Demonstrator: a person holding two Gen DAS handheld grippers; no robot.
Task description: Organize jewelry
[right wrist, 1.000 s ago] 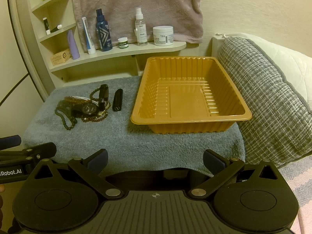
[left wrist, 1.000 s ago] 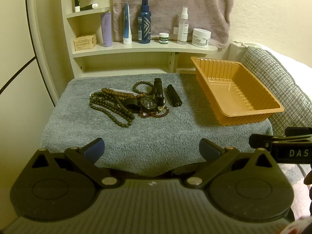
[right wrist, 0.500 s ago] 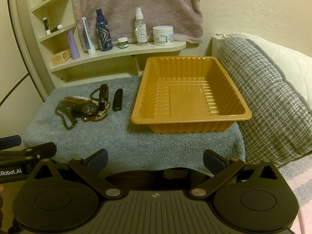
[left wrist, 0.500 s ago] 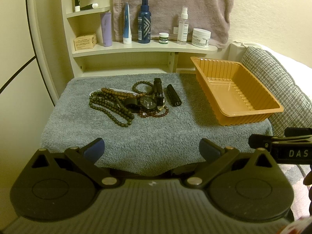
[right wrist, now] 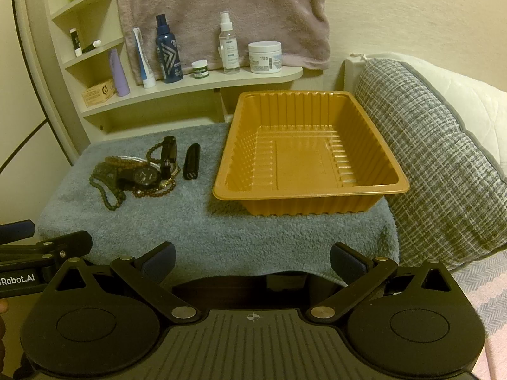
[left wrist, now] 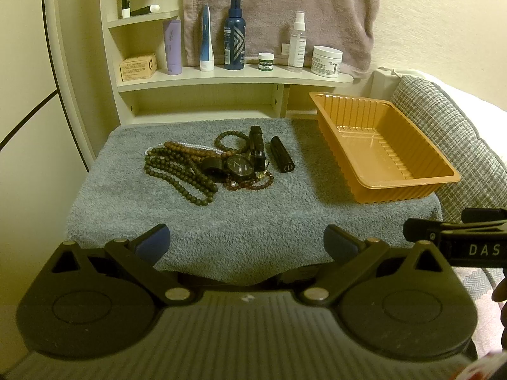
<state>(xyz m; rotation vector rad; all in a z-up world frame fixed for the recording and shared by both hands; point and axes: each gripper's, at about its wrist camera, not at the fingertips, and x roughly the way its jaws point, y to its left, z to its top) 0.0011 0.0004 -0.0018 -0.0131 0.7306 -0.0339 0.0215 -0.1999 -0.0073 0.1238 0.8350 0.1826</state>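
Note:
A heap of jewelry lies on the grey towel (left wrist: 253,218): a dark green bead necklace (left wrist: 177,174), a brown bead strand (left wrist: 187,150), a black watch (left wrist: 239,166), a reddish bead bracelet (left wrist: 253,184) and a black cylinder (left wrist: 282,158). To its right stands an empty orange tray (left wrist: 408,177), seen front-on in the right wrist view as the tray (right wrist: 310,190). My left gripper (left wrist: 247,242) is open, well short of the jewelry. My right gripper (right wrist: 252,258) is open too, held before the towel's near edge. The jewelry heap (right wrist: 139,174) lies left of the tray.
A shelf (left wrist: 234,79) behind the towel carries bottles, jars and a small box. A mauve towel (left wrist: 279,9) hangs on the wall. A grey woven cushion (right wrist: 443,164) presses against the tray's right side. The right gripper's side (left wrist: 456,237) shows at the left view's right edge.

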